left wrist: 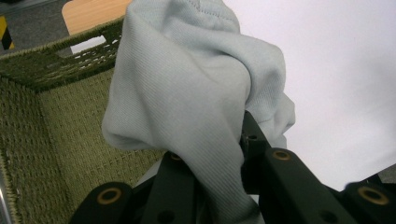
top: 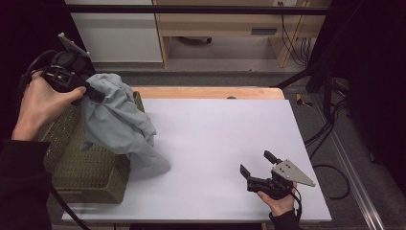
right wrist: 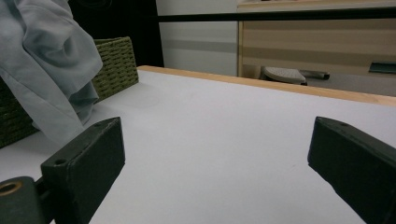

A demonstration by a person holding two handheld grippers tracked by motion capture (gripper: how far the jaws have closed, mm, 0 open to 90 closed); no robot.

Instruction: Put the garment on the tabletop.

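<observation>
Two grippers are at work, and only one carries anything. At the upper left of the high view the left gripper (top: 88,91) is clamped on a bunched fold of the pale grey-blue garment (top: 119,124), which hangs from it over the right-hand edge of the green woven basket (top: 86,167), with its lowest folds resting on the white table (top: 230,143) just beside the basket. In the left gripper view the jaws close tight around the cloth (left wrist: 187,107), with the basket's inner wall (left wrist: 51,130) at the left of the frame. At the lower right of the high view the right gripper (top: 261,165) rests low on the table, jaws spread wide and holding nothing; its own view shows bare tabletop between them and the garment (right wrist: 46,70) at the upper left.

The step in hand looks like lifting the garment out of the basket onto the table. To do it well, raise the cloth enough that the trailing folds clear the rim before carrying it toward the frame's centre, keep the grip firm on the bunch, and bring the open gripper in to catch a free edge for spreading.
</observation>
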